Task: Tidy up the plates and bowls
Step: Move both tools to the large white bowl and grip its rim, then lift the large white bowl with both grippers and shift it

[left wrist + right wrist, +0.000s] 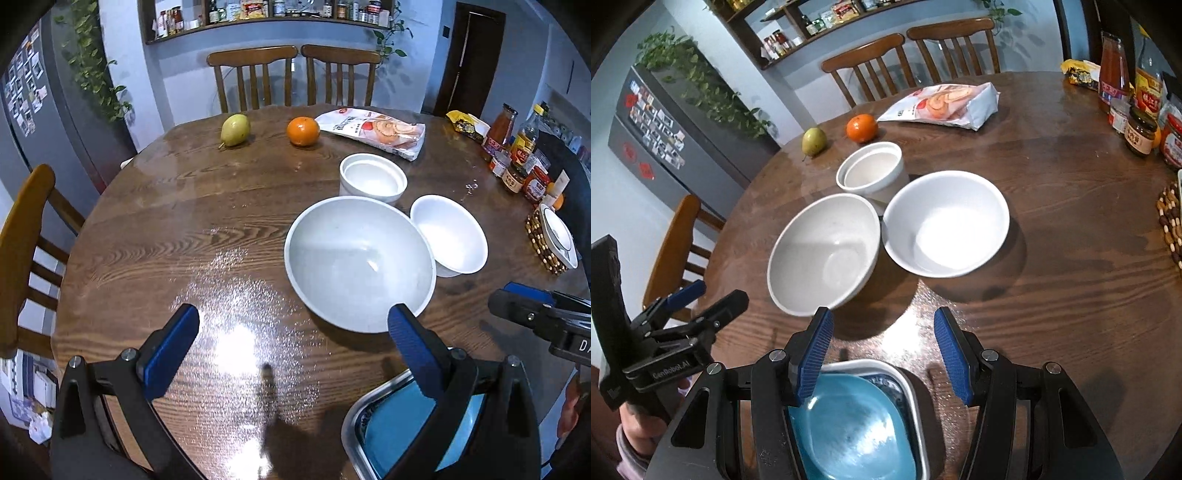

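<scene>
Looking down over a round wooden counter (147,229), glossy with strong grain and a glare patch near me, I see two wooden chairs (295,74) at its far edge, a shelf of jars (273,11) on the blue-grey wall and a grey fridge (665,122) under trailing ivy. My left gripper (293,325) hangs with jaws spread wide and nothing between them, above bare wood. My right gripper (882,328) stands about half open, also empty. The large white bowl (823,254) sits just ahead, its rim touching a smaller white bowl (945,221), with a straight-sided white cup-like bowl (871,173) nested pair behind. At the near edge, a blue plate (849,424) lies in a steel tray (916,406). A pear (235,130), an orange (303,131) and a snack bag (376,133) lie further back; bottles and jars (517,155) crowd the right rim. Open wood lies left.
</scene>
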A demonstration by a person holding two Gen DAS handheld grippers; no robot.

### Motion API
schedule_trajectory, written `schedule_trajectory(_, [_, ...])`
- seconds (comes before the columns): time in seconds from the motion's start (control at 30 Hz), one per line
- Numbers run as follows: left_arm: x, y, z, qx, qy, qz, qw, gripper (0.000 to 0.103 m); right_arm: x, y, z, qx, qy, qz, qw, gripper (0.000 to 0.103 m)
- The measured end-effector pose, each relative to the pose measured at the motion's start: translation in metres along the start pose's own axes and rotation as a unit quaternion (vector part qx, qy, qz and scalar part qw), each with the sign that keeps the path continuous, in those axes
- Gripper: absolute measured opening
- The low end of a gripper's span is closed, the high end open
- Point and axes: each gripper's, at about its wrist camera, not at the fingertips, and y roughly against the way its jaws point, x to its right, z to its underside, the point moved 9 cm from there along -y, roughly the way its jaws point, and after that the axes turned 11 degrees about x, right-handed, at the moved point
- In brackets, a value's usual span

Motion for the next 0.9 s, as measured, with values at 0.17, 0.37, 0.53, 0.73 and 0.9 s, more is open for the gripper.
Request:
schedule_trajectory(0.17, [-0.001, -0.014, -0.006, -0.002, -0.001, -0.001, 1.0000, 0.102, -0.002, -0.008, -0.002, -0.005, -0.007, 0.002, 1.000, 0.058])
schedule_trajectory(0.37, [-0.009, -0.048, -0.005, -0.025, 0.011, -0.012, 0.9995, 0.101, -0.001, -0.032, -0.003, -0.022, -0.046, -0.012, 0.999, 0.058])
schedule_trajectory(0.53, [-0.012, -0.065, -0.002, -0.043, 0.020, -0.007, 0.9988, 0.098, -0.004, -0.054, -0.006, -0.037, -0.061, -0.017, 0.997, 0.058])
schedule_trajectory(0.73, [-0.013, -0.079, 0.002, -0.067, 0.040, 0.010, 0.9969, 0.079, -0.009, -0.075, -0.001, -0.062, -0.077, -0.030, 0.995, 0.049])
schedule_trajectory(0.9, [-0.012, -0.088, 0.009, -0.087, 0.038, 0.016, 0.9954, 0.043, -0.015, -0.089, 0.003, -0.080, -0.076, -0.034, 0.993, 0.023])
